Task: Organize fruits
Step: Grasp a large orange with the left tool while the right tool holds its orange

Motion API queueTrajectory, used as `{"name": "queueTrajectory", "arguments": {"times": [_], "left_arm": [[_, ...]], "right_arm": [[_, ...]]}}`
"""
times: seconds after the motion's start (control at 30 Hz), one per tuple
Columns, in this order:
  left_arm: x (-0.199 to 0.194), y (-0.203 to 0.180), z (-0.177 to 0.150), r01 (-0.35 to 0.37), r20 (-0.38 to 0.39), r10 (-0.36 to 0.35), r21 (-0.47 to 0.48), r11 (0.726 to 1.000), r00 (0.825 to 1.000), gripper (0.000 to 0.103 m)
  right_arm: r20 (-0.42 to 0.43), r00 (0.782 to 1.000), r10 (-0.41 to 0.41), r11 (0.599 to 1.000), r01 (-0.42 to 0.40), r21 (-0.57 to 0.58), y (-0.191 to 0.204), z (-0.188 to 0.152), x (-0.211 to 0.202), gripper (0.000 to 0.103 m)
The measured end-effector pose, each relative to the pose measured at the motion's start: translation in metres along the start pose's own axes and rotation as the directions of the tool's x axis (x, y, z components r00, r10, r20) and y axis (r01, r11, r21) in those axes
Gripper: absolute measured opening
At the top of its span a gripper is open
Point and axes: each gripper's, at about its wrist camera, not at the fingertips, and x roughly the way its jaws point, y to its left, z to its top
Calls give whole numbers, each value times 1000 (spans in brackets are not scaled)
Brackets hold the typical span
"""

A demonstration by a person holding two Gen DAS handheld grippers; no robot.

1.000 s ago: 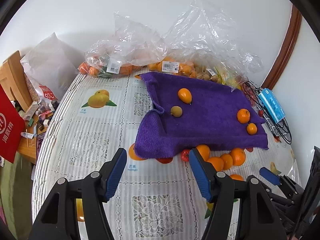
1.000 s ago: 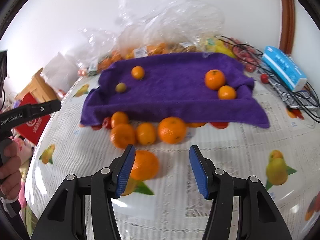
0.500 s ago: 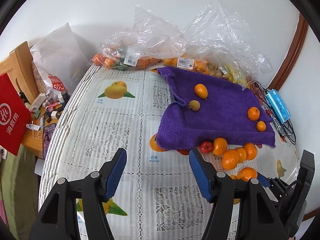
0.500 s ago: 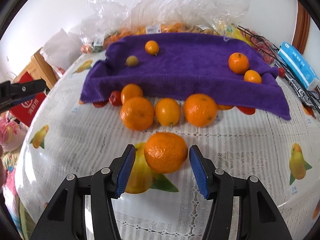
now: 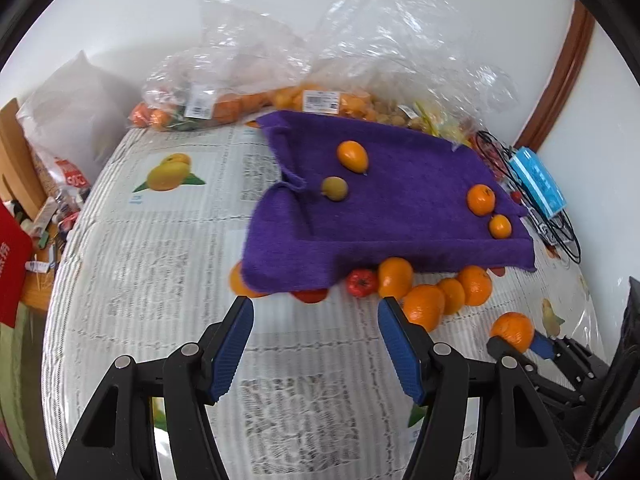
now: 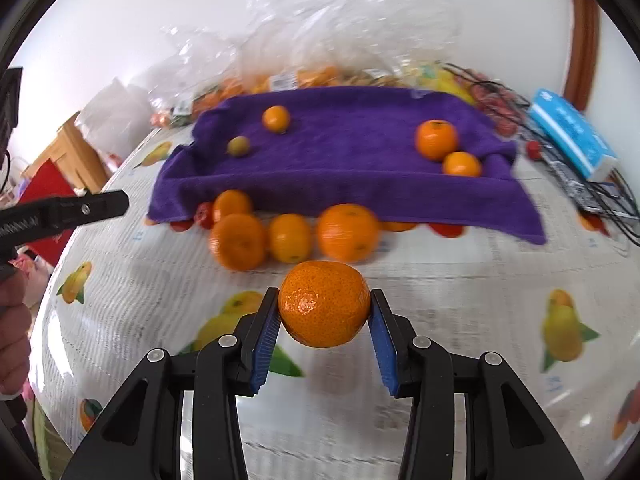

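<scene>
Mandarin [image 6: 324, 304]: sitting between the blue pads of the right gripper [image 6: 324, 316], just in front of the row of oranges [image 6: 288, 236] by the purple towel [image 6: 352, 160].
Risk: the round, glossy peel is likely slipping out if the pads are biting off-centre; a hard squeeze is risking a bruise.
Right gripper: closing, pads touching both flanks of the mandarin.
Left gripper [image 5: 316, 344]: standing half open, holding nothing, hovering over the tablecloth [image 5: 160, 272].

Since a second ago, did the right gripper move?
Yes. The right gripper came forward toward the purple towel and is closing around the nearest orange, which earlier lay ahead, beside its left finger.
</scene>
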Motion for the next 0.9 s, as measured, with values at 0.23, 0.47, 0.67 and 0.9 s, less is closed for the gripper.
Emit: {"name": "queueTrajectory", "arguments": {"times": [0.23, 0.47, 0.67, 0.9], "left_arm": [[20, -34, 0, 32, -24, -31, 43, 999, 999, 62], [42, -55, -2, 61, -65, -57, 60, 996, 996, 62], [57, -64, -7, 80, -112, -71, 71, 994, 991, 62], [70, -66, -8, 136, -159, -128, 41, 990, 979, 59]], "right_arm": [[29, 997, -76, 996, 74, 55, -42, -2, -25, 43], [4, 993, -117, 985, 115, 125, -76, -10, -26, 43], [-13, 993, -115, 984, 116, 138, -83, -15, -20, 43], [-26, 993, -111, 985, 113, 130, -80, -16, -12, 43]]}}
